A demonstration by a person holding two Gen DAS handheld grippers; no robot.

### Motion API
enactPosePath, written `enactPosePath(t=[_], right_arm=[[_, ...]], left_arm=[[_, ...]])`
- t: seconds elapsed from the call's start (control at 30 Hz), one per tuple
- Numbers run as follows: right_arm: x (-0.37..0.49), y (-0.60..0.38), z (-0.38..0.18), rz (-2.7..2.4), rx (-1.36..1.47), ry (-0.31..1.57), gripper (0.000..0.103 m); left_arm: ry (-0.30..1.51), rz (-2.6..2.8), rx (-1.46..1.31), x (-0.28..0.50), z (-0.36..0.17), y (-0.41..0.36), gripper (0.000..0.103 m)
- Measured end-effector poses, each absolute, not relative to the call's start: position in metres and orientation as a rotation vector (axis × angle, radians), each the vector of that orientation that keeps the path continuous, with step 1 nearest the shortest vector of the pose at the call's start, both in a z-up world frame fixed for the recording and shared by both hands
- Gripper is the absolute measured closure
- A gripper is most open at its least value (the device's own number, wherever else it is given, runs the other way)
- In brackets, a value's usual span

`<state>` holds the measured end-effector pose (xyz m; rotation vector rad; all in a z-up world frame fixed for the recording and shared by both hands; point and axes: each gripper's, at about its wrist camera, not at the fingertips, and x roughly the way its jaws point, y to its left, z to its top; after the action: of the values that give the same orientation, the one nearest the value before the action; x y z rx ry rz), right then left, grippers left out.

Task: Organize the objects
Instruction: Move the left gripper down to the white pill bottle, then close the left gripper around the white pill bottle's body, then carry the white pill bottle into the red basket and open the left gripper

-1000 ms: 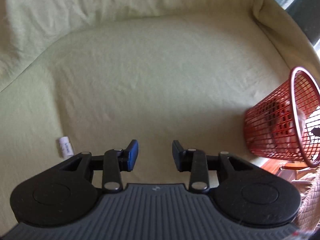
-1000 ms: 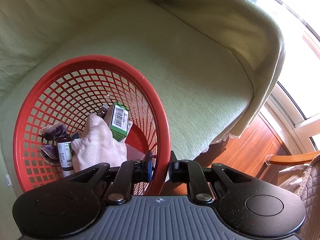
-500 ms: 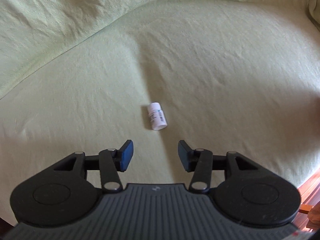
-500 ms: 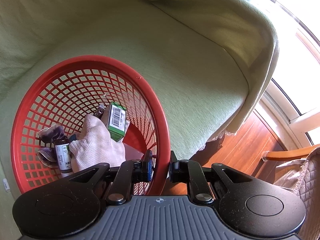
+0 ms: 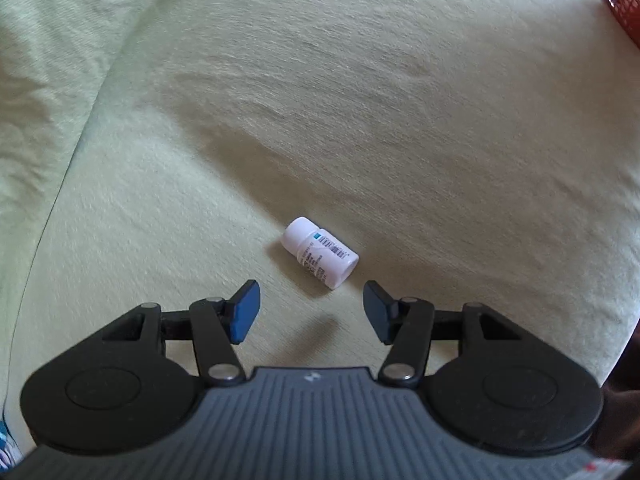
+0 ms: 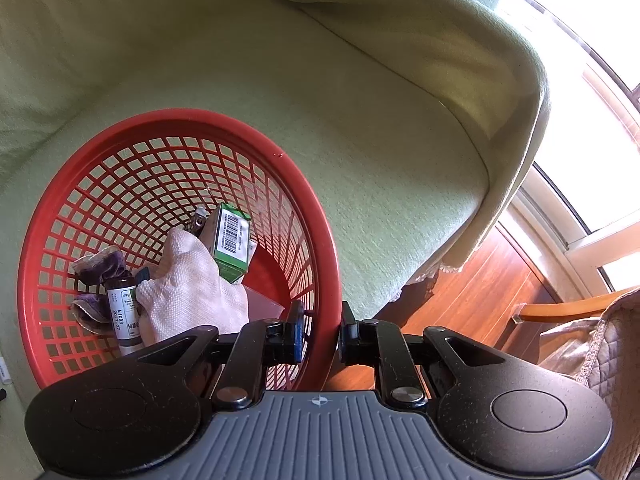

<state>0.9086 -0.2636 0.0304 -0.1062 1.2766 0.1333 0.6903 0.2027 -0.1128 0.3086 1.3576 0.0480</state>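
The dark bottle in the red basket bore "M1003" and what looked like "2027.07" on its label. The green box showed only a barcode, and the white bottle's print was too small to read.

Your right wrist view is daylit from the window at upper right, blown out to white glare there, with sun striking the sofa arm and floor. Your left wrist view is softer and evenly lit; the white bottle throws a faint shadow toward lower left. Both frames bend at the edges, and the sofa cover looks slightly motion-smeared.
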Motion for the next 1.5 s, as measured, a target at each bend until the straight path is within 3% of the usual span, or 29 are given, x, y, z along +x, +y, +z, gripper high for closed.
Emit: enactPosePath(t=[0.6, 0.67, 1.03, 1.27, 1.5], right_arm=[[0.909, -0.262, 0.027, 0.091, -0.104, 1.273, 0.089], [0.91, -0.262, 0.026, 0.087, -0.103, 1.273, 0.089], [0.911, -0.264, 0.027, 0.095, -0.098, 1.275, 0.088], [0.91, -0.265, 0.028, 0.123, -0.1, 1.278, 0.088], [0.91, -0.267, 0.028, 0.157, -0.108, 1.285, 0.089]], left_arm=[[1.424, -0.264, 0.531, 0.726, -0.147, 0.212, 0.053], [1.428, -0.283, 0.535, 0.726, -0.147, 0.212, 0.057], [1.452, -0.192, 0.5, 0.723, -0.144, 0.208, 0.058], [1.431, -0.07, 0.348, 0.717, -0.116, 0.2, 0.058], [1.34, 0.035, 0.068, 0.739, -0.049, 0.154, 0.058]])
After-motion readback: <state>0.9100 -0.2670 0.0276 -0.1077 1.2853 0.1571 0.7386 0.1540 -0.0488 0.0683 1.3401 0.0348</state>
